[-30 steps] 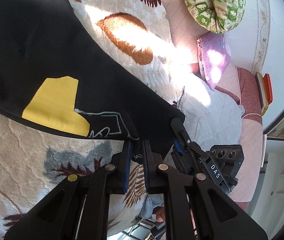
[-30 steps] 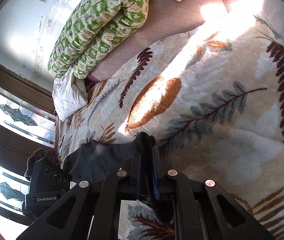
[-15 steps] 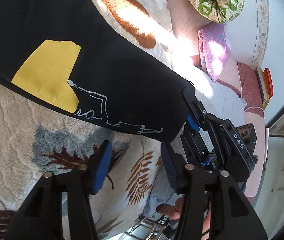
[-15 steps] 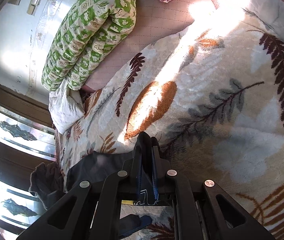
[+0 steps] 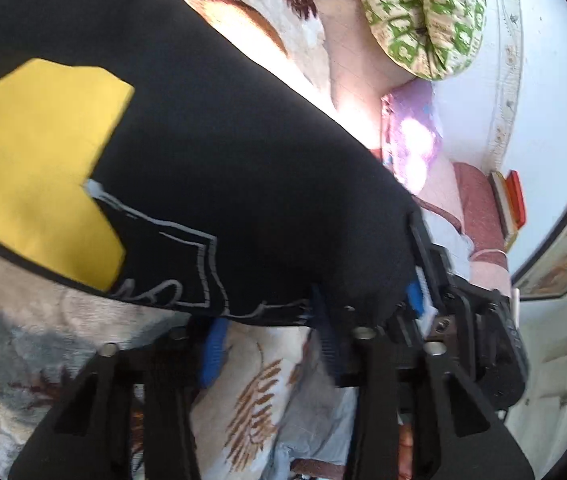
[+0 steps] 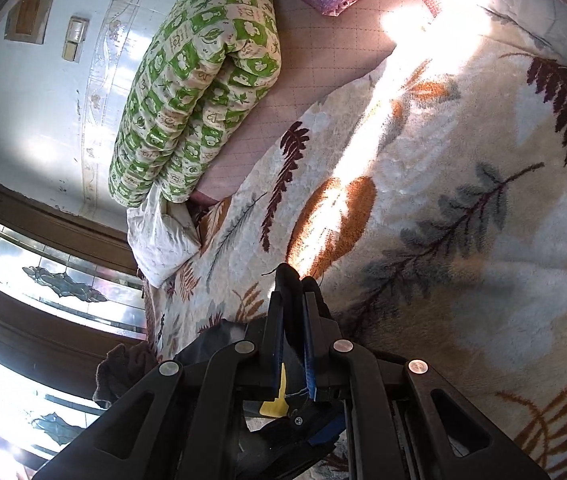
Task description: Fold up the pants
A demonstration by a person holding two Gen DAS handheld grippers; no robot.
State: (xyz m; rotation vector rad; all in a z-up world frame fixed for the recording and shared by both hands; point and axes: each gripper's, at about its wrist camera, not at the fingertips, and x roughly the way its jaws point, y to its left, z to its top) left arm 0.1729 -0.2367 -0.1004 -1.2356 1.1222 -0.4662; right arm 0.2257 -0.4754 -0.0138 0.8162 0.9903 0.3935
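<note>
Garment: black fabric pants with yellow patch [image 5: 211, 152], spread on our leaf-print fleece blanket [image 6: 463, 184].
Left gripper [image 5: 271, 336]: jaws parted, empty, straddling the hem.
Right gripper [image 6: 293, 312]: jaws pinching pants corner, we judge for folding.

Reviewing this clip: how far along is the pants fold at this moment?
Early to middle, as far as these views show. Done: the black pants lie on the leaf-print blanket, yellow patch facing up. In hand: the right gripper is clamped on a pants edge, while the left gripper is open at the hem, gripping nothing. Left: no finished fold is visible, though most of the garment is out of view.
</note>
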